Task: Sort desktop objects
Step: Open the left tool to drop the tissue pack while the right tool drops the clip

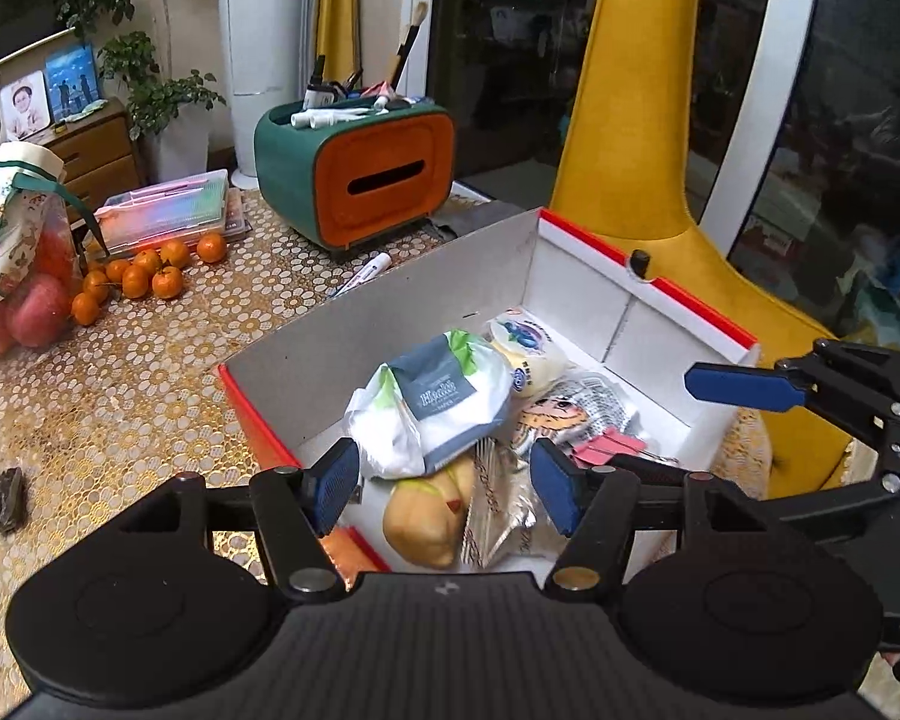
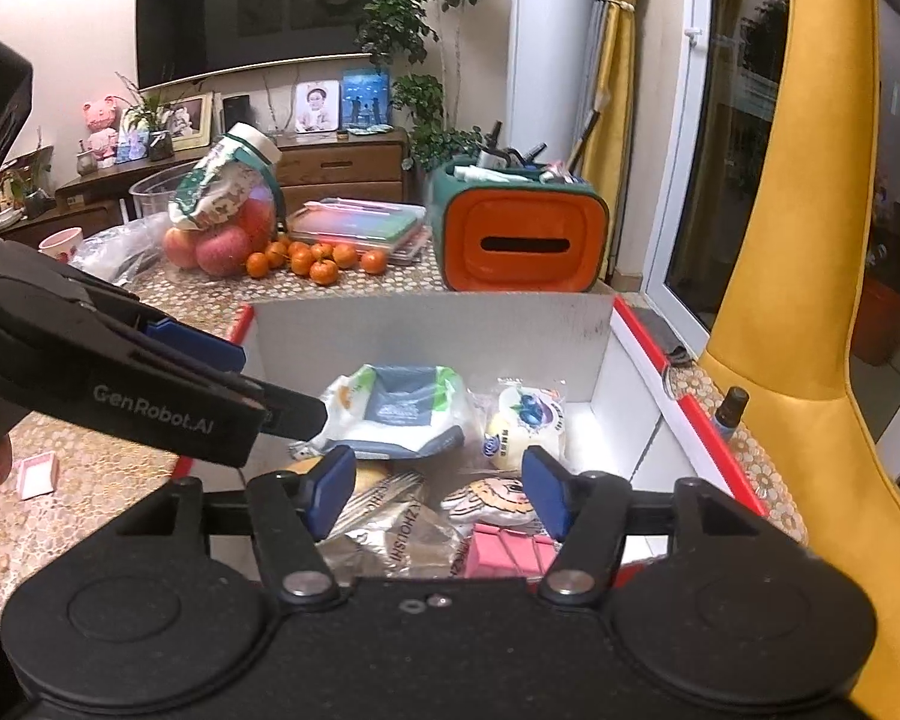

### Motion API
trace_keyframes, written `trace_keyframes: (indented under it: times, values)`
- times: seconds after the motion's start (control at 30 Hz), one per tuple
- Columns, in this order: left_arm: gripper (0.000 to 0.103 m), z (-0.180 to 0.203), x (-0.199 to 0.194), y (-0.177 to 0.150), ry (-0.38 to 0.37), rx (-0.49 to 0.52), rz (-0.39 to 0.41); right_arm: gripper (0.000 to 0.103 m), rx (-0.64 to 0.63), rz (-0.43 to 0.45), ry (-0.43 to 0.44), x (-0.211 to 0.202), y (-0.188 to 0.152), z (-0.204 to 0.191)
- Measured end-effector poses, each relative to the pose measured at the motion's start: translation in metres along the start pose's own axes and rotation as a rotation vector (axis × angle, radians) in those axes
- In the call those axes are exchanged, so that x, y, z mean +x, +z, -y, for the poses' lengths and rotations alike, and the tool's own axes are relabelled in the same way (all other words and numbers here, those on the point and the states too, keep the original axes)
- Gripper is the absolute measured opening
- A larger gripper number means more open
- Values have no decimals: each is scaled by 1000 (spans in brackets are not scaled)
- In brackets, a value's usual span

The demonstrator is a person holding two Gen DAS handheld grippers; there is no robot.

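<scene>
A red-rimmed white cardboard box point(image 1: 648, 294) point(image 2: 642, 354) holds snack packets: a white and grey packet point(image 1: 444, 396) point(image 2: 402, 414), a blueberry bun packet point(image 1: 528, 354) point(image 2: 525, 420), a yellow bun point(image 1: 426, 510), a cartoon packet point(image 2: 498, 498) and pink binder clips point(image 1: 612, 444) point(image 2: 504, 552). My left gripper point(image 1: 444, 492) is open and empty, hovering over the box's near end. My right gripper point(image 2: 438, 495) is open and empty over the same box. In the left wrist view the right gripper point(image 1: 750, 387) enters from the right.
A green and orange tissue box organiser point(image 1: 360, 174) point(image 2: 519, 228) with pens stands behind the box. Tangerines point(image 1: 150, 276) point(image 2: 318, 261), a bag of apples point(image 1: 18, 276), a marker point(image 1: 363, 273), a small dark bottle point(image 2: 732, 411), a pink card point(image 2: 36, 474) and a yellow chair point(image 1: 636, 132).
</scene>
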State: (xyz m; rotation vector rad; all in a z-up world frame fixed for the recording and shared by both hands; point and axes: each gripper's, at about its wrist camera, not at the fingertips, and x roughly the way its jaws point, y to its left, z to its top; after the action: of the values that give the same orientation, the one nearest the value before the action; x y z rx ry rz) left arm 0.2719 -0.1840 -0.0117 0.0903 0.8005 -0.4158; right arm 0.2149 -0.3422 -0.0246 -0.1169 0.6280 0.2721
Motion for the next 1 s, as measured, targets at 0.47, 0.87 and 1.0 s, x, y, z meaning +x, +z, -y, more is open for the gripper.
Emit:
trace_keyframes:
  times: [0.47, 0.87, 1.0]
  values:
    - [62, -15, -66, -36, -33, -45, 69, 77, -40, -1, 14, -32, 3, -22]
    - [74, -48, -109, -83, -11, -122, 105, 88, -48, 20, 30, -52, 6, -50]
    - [80, -64, -122, -99, 1, -164, 115, 89, -63, 25, 40, -50, 11, -68]
